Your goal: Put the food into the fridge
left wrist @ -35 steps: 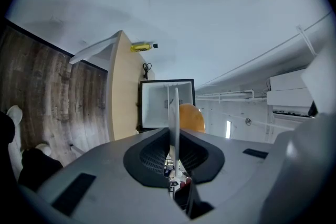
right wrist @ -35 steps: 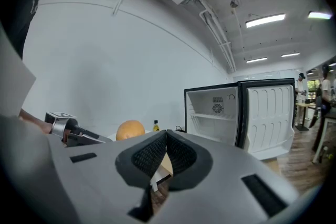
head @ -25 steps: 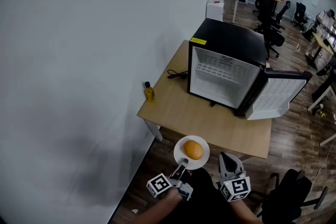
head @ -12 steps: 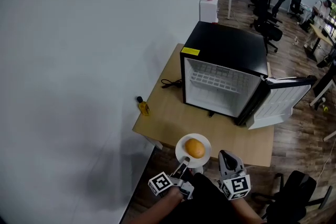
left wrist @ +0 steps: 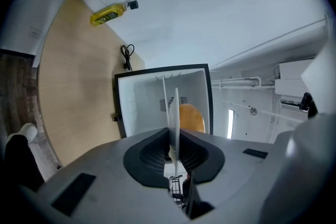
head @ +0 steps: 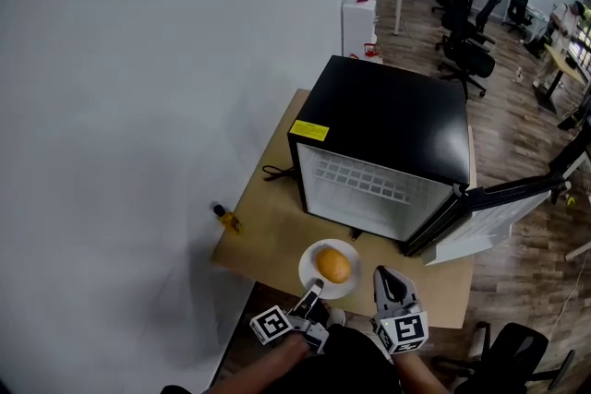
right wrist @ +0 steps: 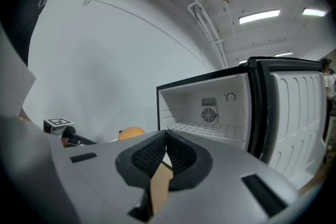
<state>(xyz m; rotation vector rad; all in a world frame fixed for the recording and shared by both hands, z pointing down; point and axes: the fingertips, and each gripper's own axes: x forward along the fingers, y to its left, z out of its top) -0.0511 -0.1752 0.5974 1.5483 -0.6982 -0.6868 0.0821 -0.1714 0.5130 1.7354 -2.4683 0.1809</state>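
An orange round piece of food point(head: 333, 265) lies on a white plate point(head: 314, 273) held over the table's near edge. My left gripper point(head: 315, 288) is shut on the plate's near rim. In the left gripper view the plate point(left wrist: 176, 107) stands edge-on between the jaws, with the food point(left wrist: 192, 118) beside it. The black mini fridge point(head: 388, 120) stands on the wooden table point(head: 268, 231), its white inside point(head: 365, 194) bare and its door point(head: 489, 221) swung open to the right. My right gripper point(head: 383, 273) hangs shut on nothing to the right of the plate, pointing at the fridge point(right wrist: 210, 107).
A small yellow bottle point(head: 226, 218) stands at the table's left edge by the white wall. A black cable point(head: 274, 171) lies left of the fridge. Office chairs point(head: 466, 51) and desks fill the room behind, and a black chair point(head: 508, 355) stands near my right side.
Both grippers and the plate have moved forward towards the table and fridge. The plate now hangs over the table's near edge, and the fridge looks closer.
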